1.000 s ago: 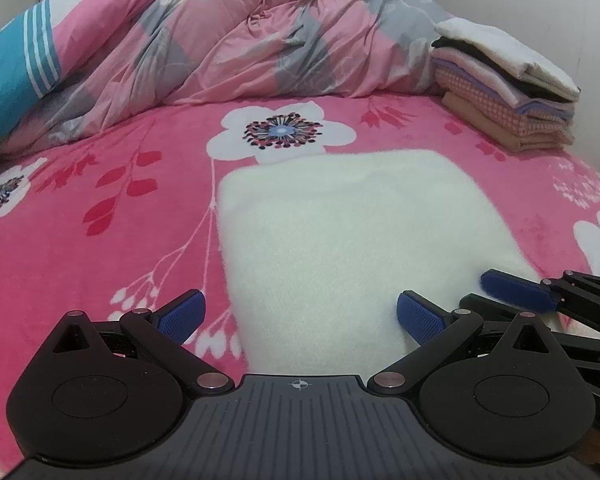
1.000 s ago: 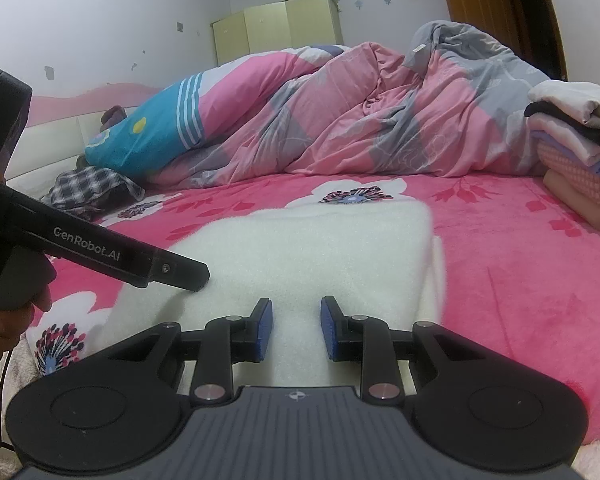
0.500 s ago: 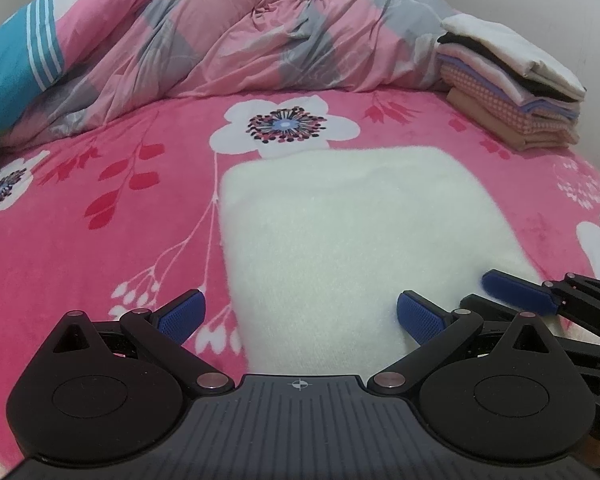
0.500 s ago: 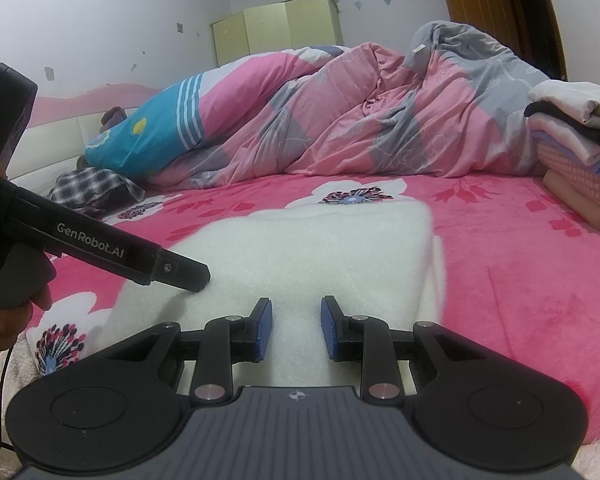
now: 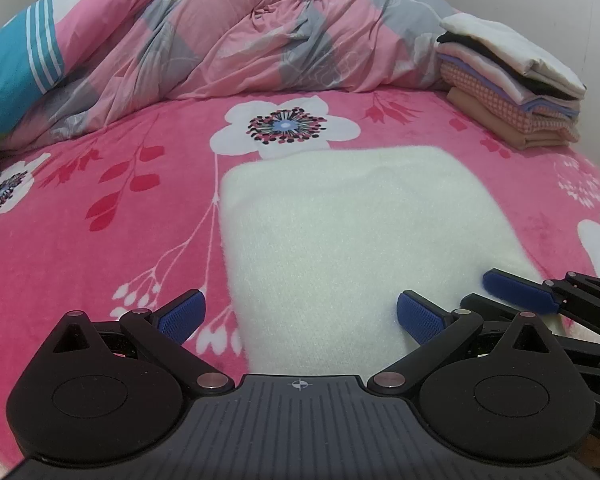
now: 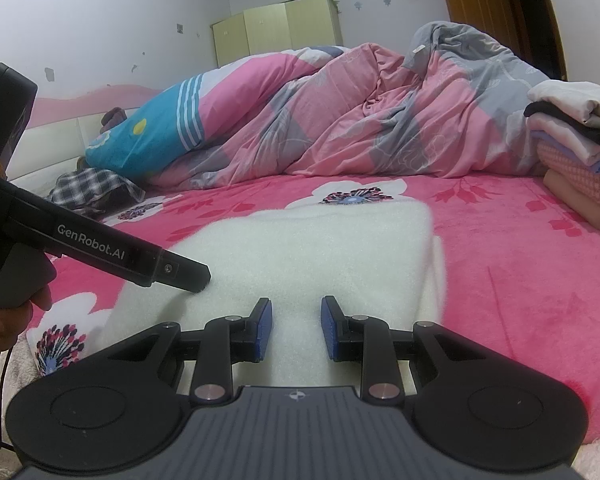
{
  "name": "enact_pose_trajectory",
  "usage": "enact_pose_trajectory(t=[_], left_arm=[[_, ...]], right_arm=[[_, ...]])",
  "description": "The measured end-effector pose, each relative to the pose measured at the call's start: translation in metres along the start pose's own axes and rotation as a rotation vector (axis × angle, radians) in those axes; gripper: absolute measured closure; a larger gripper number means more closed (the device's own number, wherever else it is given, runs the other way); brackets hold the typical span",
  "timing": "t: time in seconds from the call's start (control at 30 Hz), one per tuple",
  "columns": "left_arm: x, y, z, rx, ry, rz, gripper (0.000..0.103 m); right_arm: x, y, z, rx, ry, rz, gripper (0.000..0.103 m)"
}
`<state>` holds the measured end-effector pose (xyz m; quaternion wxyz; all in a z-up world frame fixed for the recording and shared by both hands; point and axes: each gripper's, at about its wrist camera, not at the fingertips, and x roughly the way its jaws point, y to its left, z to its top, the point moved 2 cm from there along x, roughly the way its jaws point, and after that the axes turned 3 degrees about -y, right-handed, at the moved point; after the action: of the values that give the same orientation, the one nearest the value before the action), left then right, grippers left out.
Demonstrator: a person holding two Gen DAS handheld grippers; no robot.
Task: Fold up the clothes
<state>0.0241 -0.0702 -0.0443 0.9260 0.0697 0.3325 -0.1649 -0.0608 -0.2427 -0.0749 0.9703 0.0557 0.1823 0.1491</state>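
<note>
A white fluffy garment (image 5: 352, 240) lies folded into a flat rectangle on the pink floral bed sheet (image 5: 100, 184). My left gripper (image 5: 300, 314) hovers over its near left edge, jaws wide apart and nothing between them. My right gripper (image 6: 296, 320) sits low over the garment (image 6: 312, 248) at its near right part. Its jaws stand a narrow gap apart, with only the cloth's surface showing behind the gap. In the left wrist view the right gripper's blue finger (image 5: 516, 286) lies by the garment's near right corner. The right wrist view shows the left gripper's tip (image 6: 196, 276) over the cloth's left edge.
A stack of folded clothes (image 5: 512, 84) stands at the far right of the bed. A bunched pink, grey and blue quilt (image 5: 228, 36) fills the far side. A plaid cloth (image 6: 92, 188) lies at the far left by the headboard. A hand (image 6: 4, 324) holds the left gripper's handle.
</note>
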Motion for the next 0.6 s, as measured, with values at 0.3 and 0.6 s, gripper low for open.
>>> enact_pose_trajectory(t=[0.3,0.6], left_arm=[[0.0003,-0.0011,-0.0005,0.003,-0.002,0.003,0.0],[0.0003,-0.0006,-0.0004,0.003,-0.002,0.003,0.0]], right_arm=[[0.0004,0.0007,-0.0002,0.001,-0.001,0.0,0.074],[0.0003,0.0,-0.0002,0.0,-0.001,0.001,0.074]])
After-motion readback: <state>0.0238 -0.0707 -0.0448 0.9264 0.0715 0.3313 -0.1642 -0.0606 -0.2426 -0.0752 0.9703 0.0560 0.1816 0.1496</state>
